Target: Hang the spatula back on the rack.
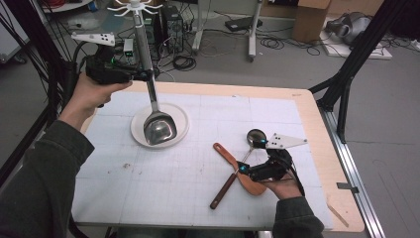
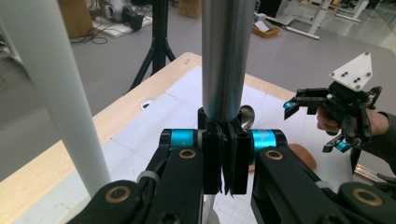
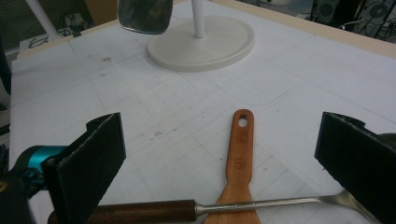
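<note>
One ladle (image 1: 159, 128) hangs clamped in the left gripper (image 1: 143, 75) beside the rack (image 1: 132, 7), awaiting hooking. The right gripper (image 1: 246, 167), jaws wide and empty, hovers over the wooden spatula (image 3: 240, 158) and spoon (image 1: 256, 137); I'd guess it must lower and close.

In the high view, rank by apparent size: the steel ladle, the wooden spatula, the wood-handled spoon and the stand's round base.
1. Steel ladle, longest, though raised toward the camera.
2. Wood-handled spoon and wooden spatula: similar lengths, crossed, too close to rank.
3. Round base, shortest across but broadest.
</note>
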Demonstrator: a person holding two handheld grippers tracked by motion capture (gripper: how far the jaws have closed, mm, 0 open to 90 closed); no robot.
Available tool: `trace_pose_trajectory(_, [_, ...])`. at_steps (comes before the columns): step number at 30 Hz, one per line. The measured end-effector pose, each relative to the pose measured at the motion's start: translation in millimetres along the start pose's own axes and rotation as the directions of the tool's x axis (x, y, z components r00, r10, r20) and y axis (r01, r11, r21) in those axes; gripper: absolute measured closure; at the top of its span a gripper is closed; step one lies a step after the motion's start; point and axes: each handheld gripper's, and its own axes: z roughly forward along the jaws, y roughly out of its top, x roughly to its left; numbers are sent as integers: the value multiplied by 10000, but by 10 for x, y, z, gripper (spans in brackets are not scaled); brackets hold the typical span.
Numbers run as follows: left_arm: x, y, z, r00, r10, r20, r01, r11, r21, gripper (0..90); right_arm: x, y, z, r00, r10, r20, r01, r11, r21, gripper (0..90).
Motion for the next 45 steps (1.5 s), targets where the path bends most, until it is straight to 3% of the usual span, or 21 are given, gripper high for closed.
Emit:
trace_pose_trajectory(5, [49,-16,15,10000,-74,-44,75,9999,90,868,-2,-1,-1,10000,-50,9,50,10000,-52,9])
trace_pose_trajectory(17, [110,-39,8,9978,-293,-594,303,9994,166,856,8,-2,-2,10000,7,-73,-7,10000,-46,9])
trace_pose_trajectory(26, [105,-40,-106,9929,-228,-1171,268,9991,331,740,7,-7,-11,10000,36,-48,-37,9999,-99,9])
trace_pose_trajectory(33, [92,-40,-257,9871,-143,-1593,171,9997,159,707,6,-5,-18,10000,30,51,-29,9999,-127,9])
trace_pose_trajectory(39, [69,-21,-385,9888,-103,-1491,117,9999,86,765,-5,0,-26,9999,74,112,-71,9998,-197,9])
trace_pose_trajectory(45, [-27,83,-481,9878,306,-1527,-303,9995,40,865,-16,-3,-28,9998,103,174,-100,9997,-215,9])
